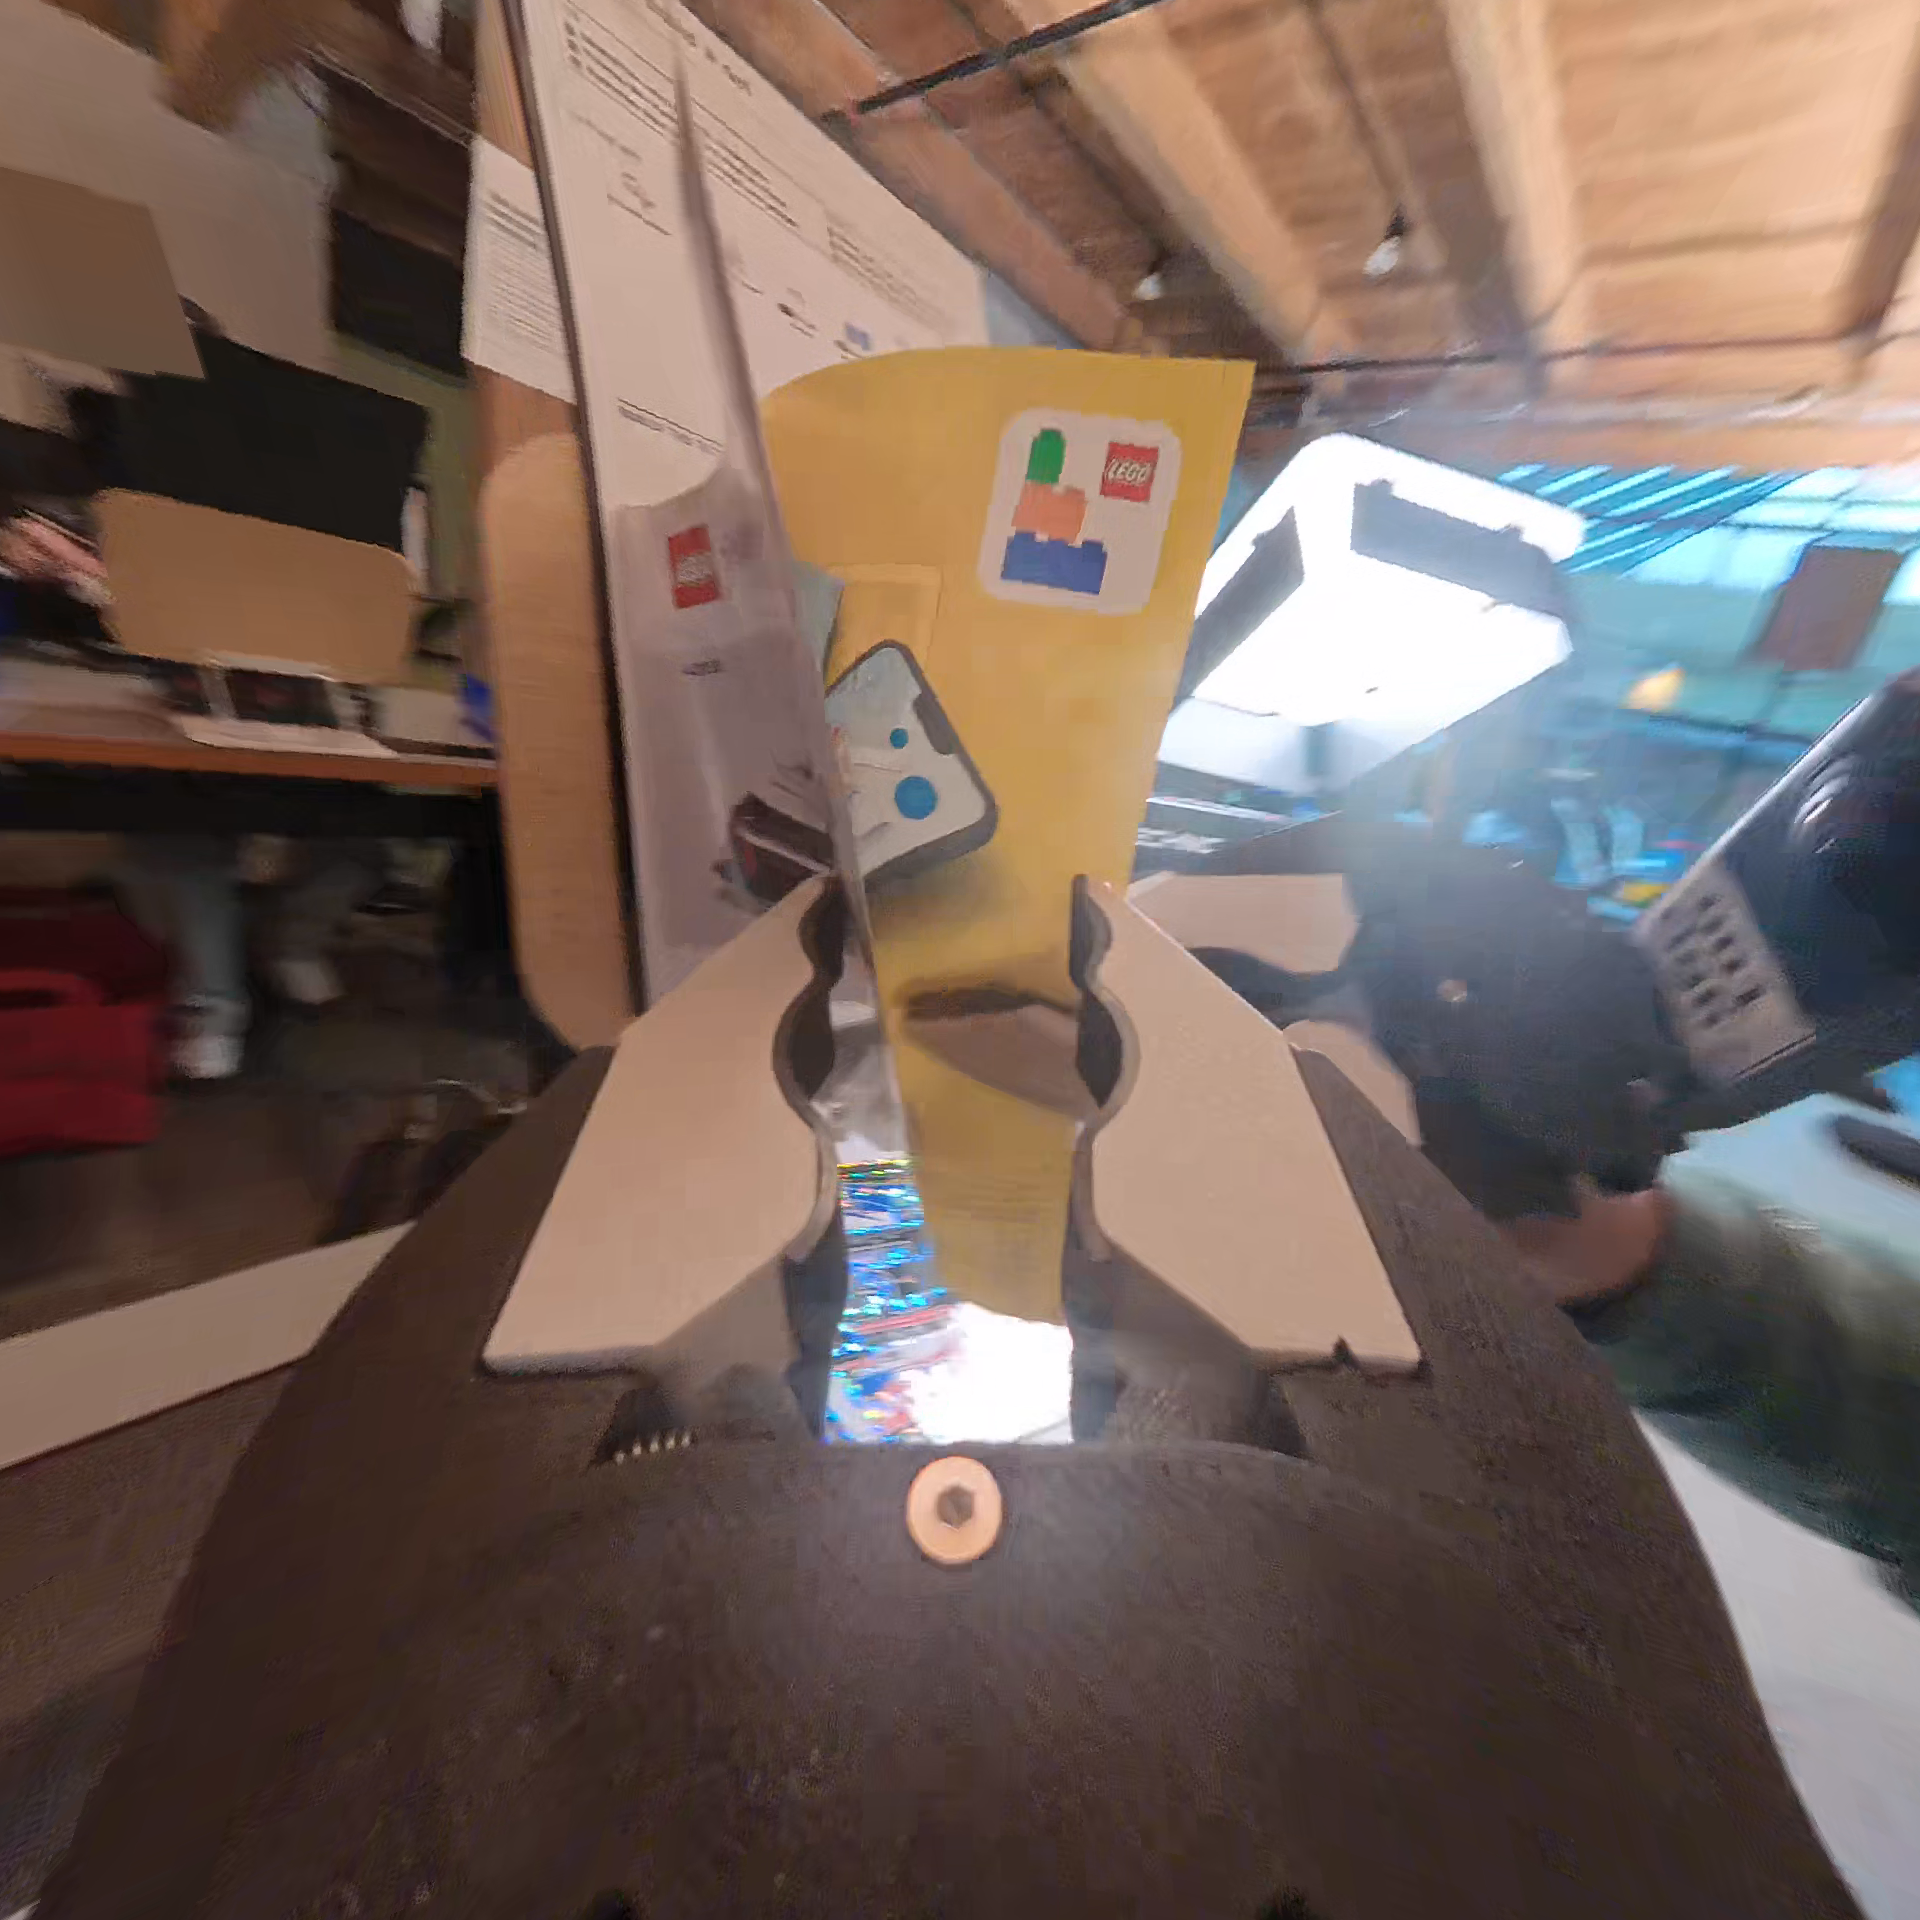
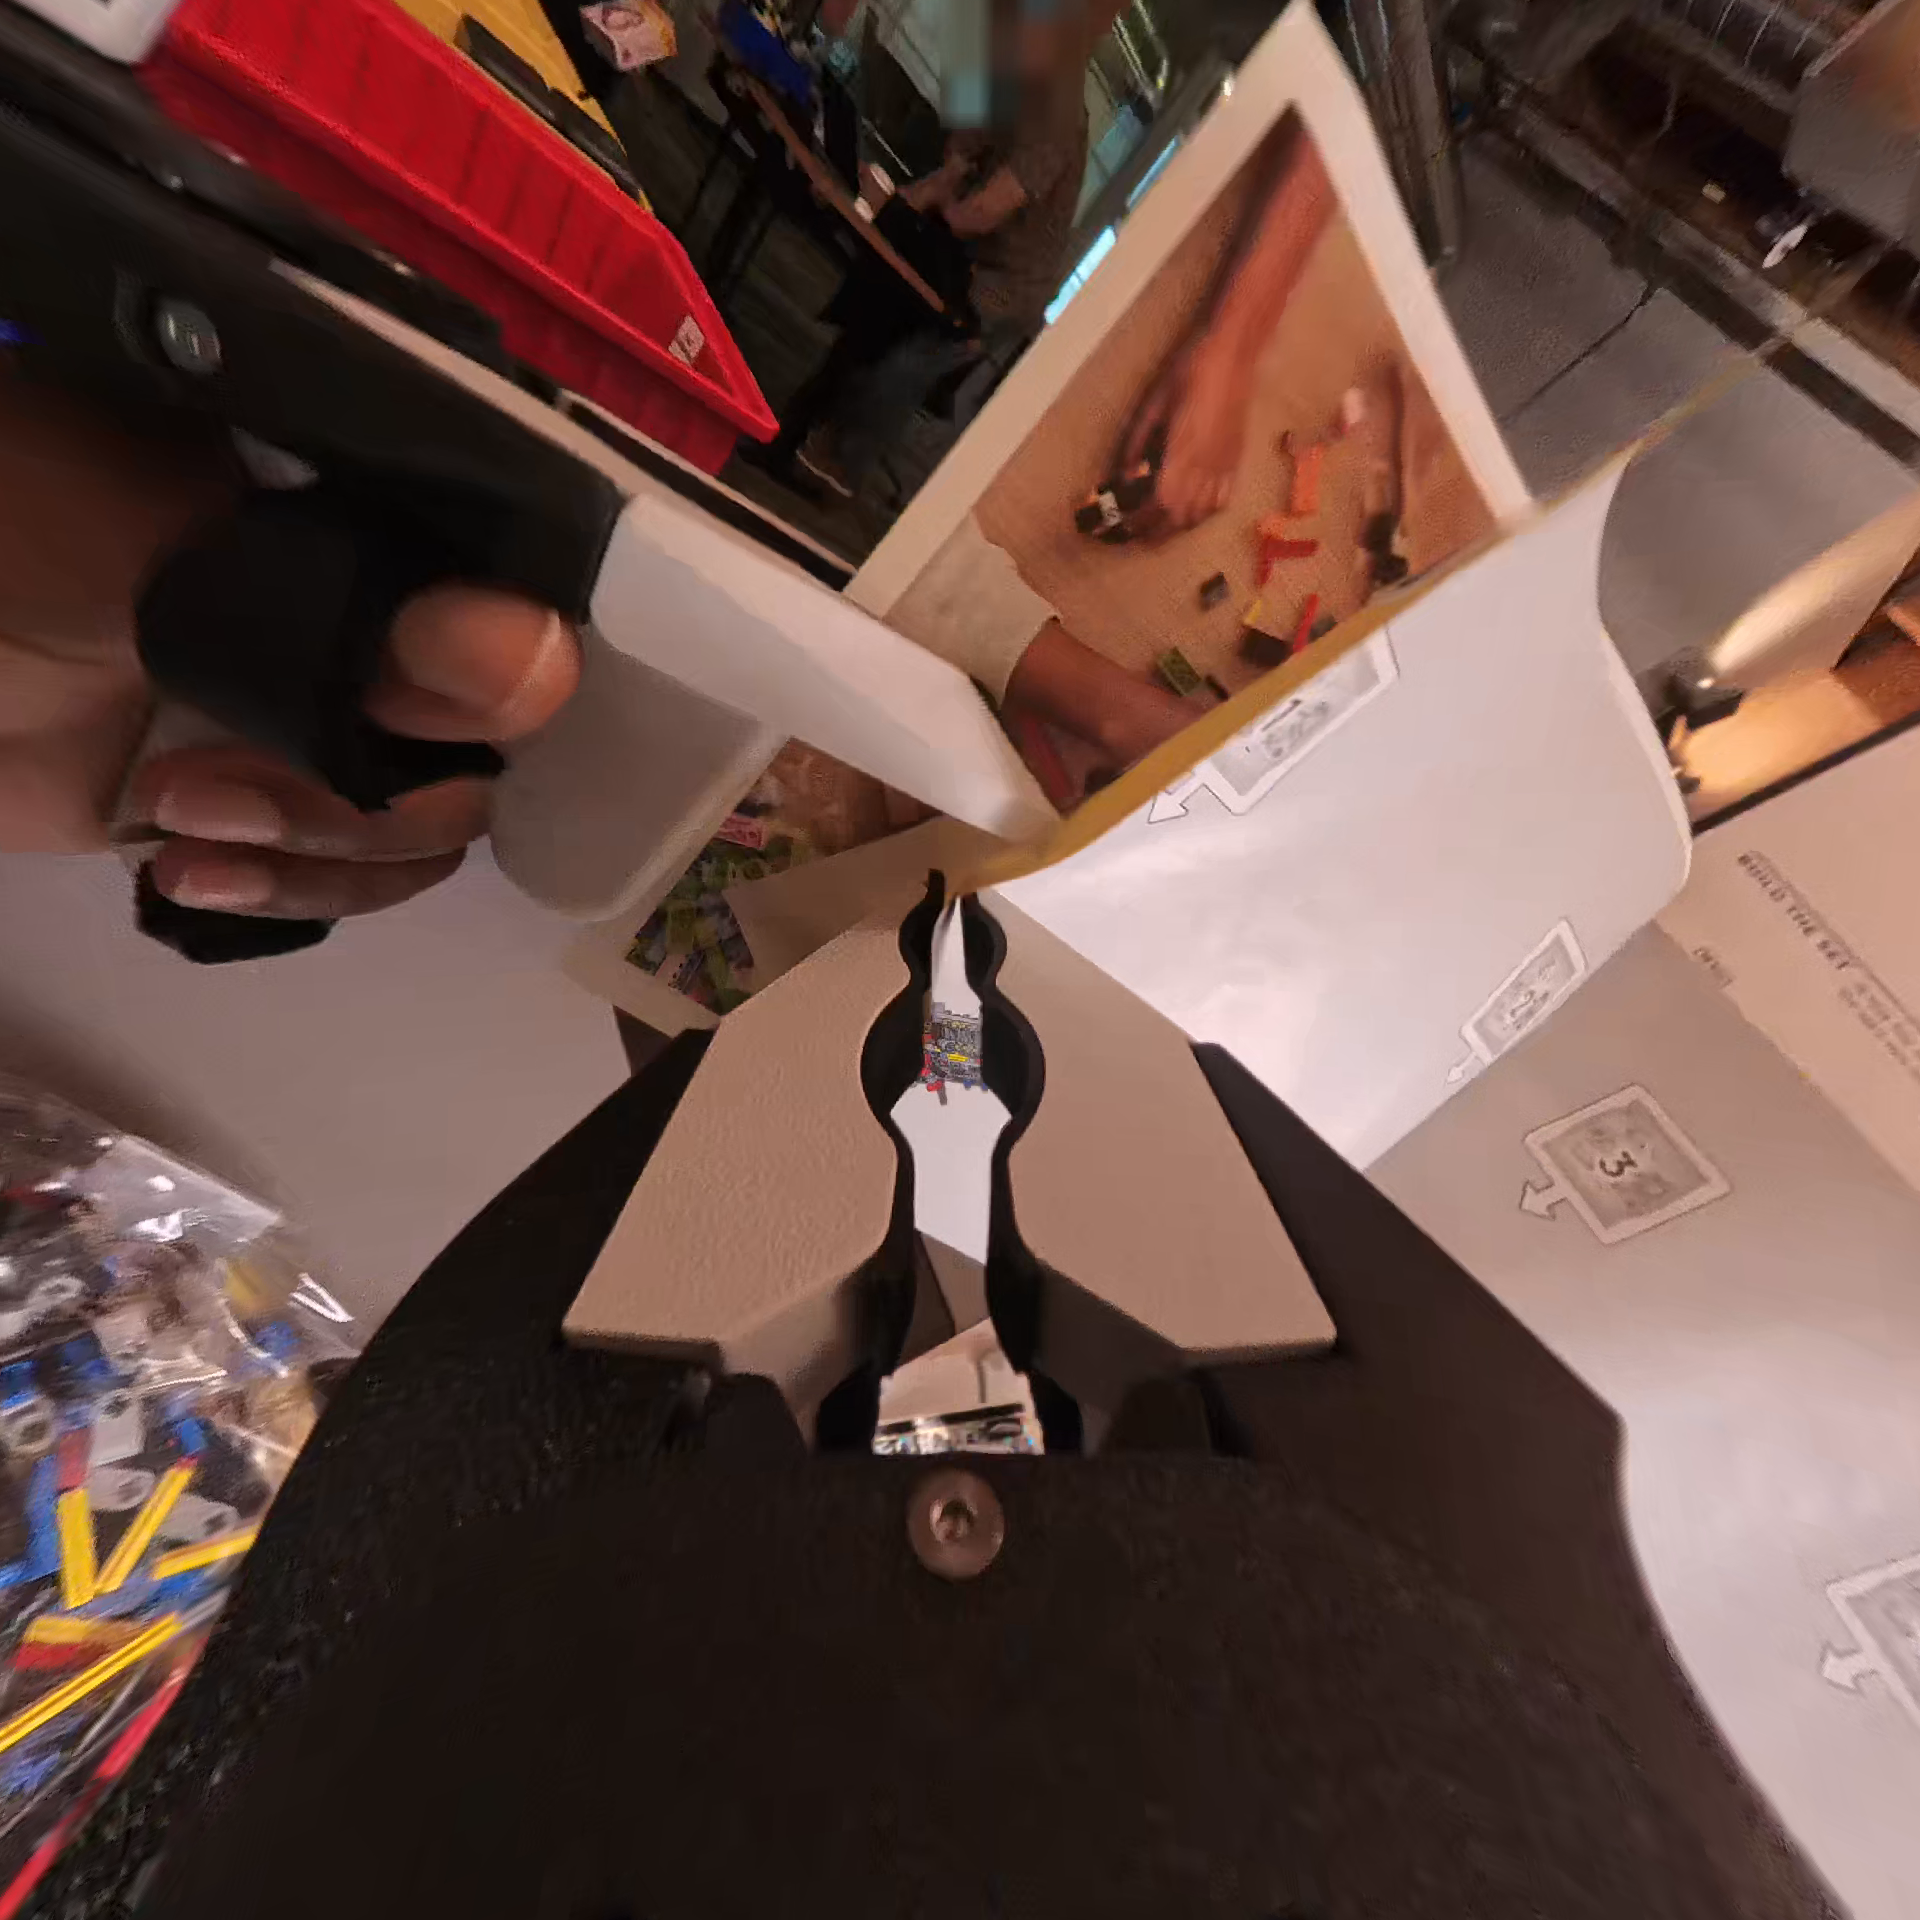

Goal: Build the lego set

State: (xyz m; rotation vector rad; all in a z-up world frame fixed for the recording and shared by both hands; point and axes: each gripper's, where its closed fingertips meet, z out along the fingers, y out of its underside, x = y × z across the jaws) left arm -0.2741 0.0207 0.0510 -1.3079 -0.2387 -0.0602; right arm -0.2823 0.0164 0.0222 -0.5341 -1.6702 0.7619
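Instruction booklet [image 1: 997, 644] for the lego set stands mid-frame in the left wrist view, held up in the air above the bench [image 2: 312, 1039], its long axis running up the picture from between the fingers of the left hand-held gripper [image 1: 951, 904]. The jaws stand apart with the yellow page and a thin grey leaf rising between them; whether either pad actually presses the paper I cannot tell.

In the right wrist view the right hand-held gripper [image 2: 951, 894] has its tips nipped together on the corner of a white page [image 2: 1351, 883], which fans away to the upper right. The other hand-held gripper comes in from the upper left of that frame and meets the same booklet just above those tips, so both are at the paper and the right one has the surer hold. Turning the page looks to be the step in hand.

The booklet carries a red brand logo, printed brick pictures and numbered step boxes. A clear parts bag [image 2: 114, 1403] lies at lower left, a red bin [image 2: 468, 177] at upper left.
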